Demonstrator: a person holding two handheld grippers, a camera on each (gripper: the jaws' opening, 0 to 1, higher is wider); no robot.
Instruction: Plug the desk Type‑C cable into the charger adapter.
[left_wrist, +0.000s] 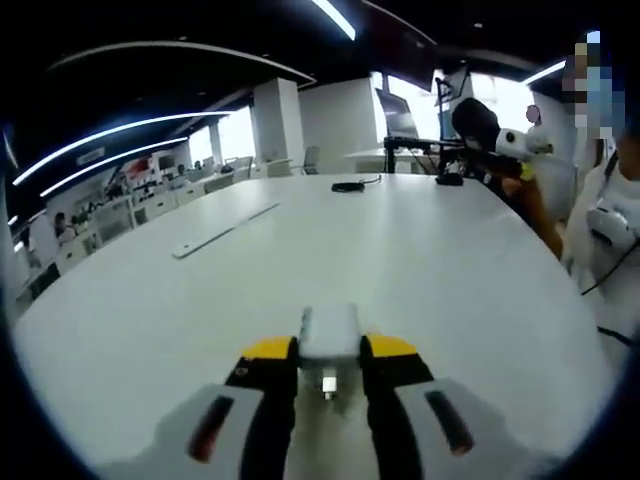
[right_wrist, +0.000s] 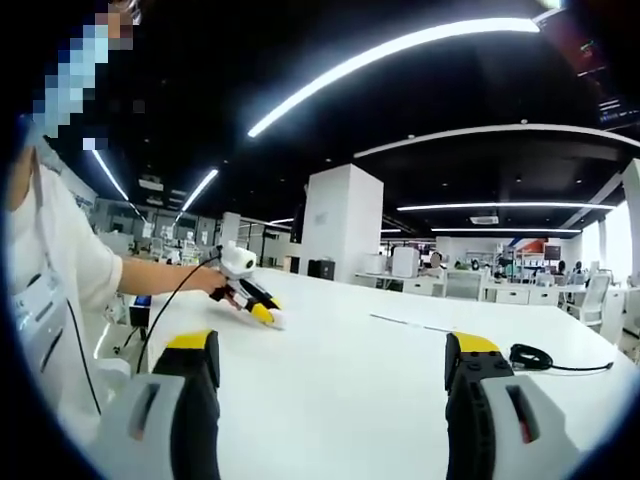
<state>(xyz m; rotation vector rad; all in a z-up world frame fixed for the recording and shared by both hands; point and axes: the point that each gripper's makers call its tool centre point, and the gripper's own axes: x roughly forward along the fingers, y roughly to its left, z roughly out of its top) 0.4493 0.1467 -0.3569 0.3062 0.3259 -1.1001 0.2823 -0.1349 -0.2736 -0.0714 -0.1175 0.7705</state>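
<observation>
Left gripper (left_wrist: 328, 372) sits low over the white counter (left_wrist: 400, 260), its yellow-tipped jaws closed tight on the charger (left_wrist: 329, 335), a small white block held upright between them, with a little metal part showing at its lower end toward the camera. Far across the counter, at about twelve o'clock in the left gripper view, the black cable (left_wrist: 350, 185) lies coiled, flat and well apart from the charger.

Right gripper (right_wrist: 330, 365) hangs above the counter (right_wrist: 340, 380) with its jaws spread wide, nothing between them. In the right gripper view the cable (right_wrist: 532, 357) rests on the counter at about three o'clock, just past the right jaw's tip, one strand trailing off to the right. At ten o'clock the left gripper (right_wrist: 262, 310) shows, held by a person's hand (right_wrist: 205, 281) on an outstretched arm, tips angled down toward the counter.
</observation>
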